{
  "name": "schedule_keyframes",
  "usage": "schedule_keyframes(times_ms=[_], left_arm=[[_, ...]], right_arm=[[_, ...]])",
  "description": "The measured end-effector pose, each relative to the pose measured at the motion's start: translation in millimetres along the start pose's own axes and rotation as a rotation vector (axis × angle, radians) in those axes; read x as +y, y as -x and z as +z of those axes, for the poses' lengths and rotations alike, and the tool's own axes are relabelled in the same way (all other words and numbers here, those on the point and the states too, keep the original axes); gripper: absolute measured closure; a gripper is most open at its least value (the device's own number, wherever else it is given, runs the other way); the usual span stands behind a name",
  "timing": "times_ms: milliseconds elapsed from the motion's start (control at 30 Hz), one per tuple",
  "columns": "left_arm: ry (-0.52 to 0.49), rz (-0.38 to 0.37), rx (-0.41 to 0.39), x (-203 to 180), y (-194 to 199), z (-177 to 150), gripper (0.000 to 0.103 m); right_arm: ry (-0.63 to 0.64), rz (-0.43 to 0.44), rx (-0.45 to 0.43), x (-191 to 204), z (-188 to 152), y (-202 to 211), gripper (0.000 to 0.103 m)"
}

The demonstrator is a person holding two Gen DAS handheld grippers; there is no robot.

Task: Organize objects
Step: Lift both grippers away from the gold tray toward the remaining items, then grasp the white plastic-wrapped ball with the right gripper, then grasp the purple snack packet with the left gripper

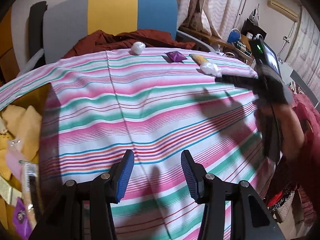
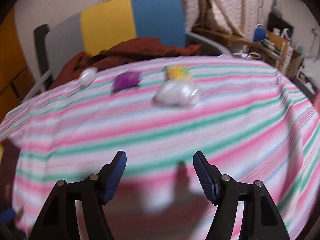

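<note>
1. As the left wrist view looks down over the striped cloth (image 1: 140,104), the left gripper (image 1: 158,174) hangs above it with its blue pads apart and nothing between them, released.
2. Along the cloth's far edge lie four small things: a white wad (image 1: 137,47) on the left, a purple packet (image 1: 174,56) near the middle, a yellow packet (image 1: 199,58) to its right, and a white bag (image 1: 209,68) just in front of the yellow packet.
3. At the right of this view, the right gripper (image 1: 236,80) reaches in near the white bag; it is blurred, and this view does not show whether it touches the bag.
4. At the left edge, a yellow bin (image 1: 30,98) below the cloth holds packets and wrappers.
5. Behind the cloth stands a chair (image 1: 112,14) with grey, yellow and blue panels, and a rust-red cloth (image 1: 124,40) lies on it.
6. In the right wrist view, which is blurred, the right gripper (image 2: 160,172) hovers over the striped cloth (image 2: 140,132), pads apart and empty.
7. Ahead of it sit the white bag (image 2: 176,96) and, touching behind, the yellow packet (image 2: 177,72); the purple packet (image 2: 126,82) and white wad (image 2: 88,77) lie further left.
</note>
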State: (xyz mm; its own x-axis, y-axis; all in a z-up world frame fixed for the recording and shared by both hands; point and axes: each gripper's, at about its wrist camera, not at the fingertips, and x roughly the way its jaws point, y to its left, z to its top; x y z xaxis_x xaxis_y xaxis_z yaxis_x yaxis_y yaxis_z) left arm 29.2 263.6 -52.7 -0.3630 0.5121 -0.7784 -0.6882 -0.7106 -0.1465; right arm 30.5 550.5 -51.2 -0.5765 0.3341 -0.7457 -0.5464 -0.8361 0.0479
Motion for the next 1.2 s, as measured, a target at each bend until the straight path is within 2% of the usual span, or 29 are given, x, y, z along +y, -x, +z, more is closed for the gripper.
schedule_keyframes(times_ms=[133,400,467,533,767,833,967,1100,1200], left_arm=[[0.001,0.001,0.020,-4,-8,2,0.054],[-0.006,0.009,0.051,-8,-24,14,0.054],[-0.014,0.010,0.048,-11,-27,19,0.054],[-0.021,0.011,0.042,-14,-30,25,0.054],[-0.023,-0.002,0.037,-25,-56,56,0.053],[-0.021,-0.008,0.033,-30,-66,70,0.051],[-0.030,-0.001,0.022,-42,-89,102,0.039],[-0.012,0.000,0.029,-47,-115,136,0.039],[0.024,0.020,0.026,-47,-135,163,0.039]], right_arm=[[-0.011,-0.037,-0.033,-14,38,-23,0.027],[-0.023,-0.026,-0.019,-12,71,-61,0.027],[-0.012,-0.035,-0.016,-9,73,-71,0.028],[0.019,-0.046,-0.001,-7,71,-81,0.034],[-0.039,0.019,-0.030,-21,61,-77,0.041],[-0.059,0.021,-0.035,-24,56,-73,0.041],[-0.089,0.025,-0.028,-29,48,-69,0.043],[-0.121,-0.002,-0.016,-33,45,-71,0.050],[-0.100,-0.030,-0.015,-30,45,-72,0.051]])
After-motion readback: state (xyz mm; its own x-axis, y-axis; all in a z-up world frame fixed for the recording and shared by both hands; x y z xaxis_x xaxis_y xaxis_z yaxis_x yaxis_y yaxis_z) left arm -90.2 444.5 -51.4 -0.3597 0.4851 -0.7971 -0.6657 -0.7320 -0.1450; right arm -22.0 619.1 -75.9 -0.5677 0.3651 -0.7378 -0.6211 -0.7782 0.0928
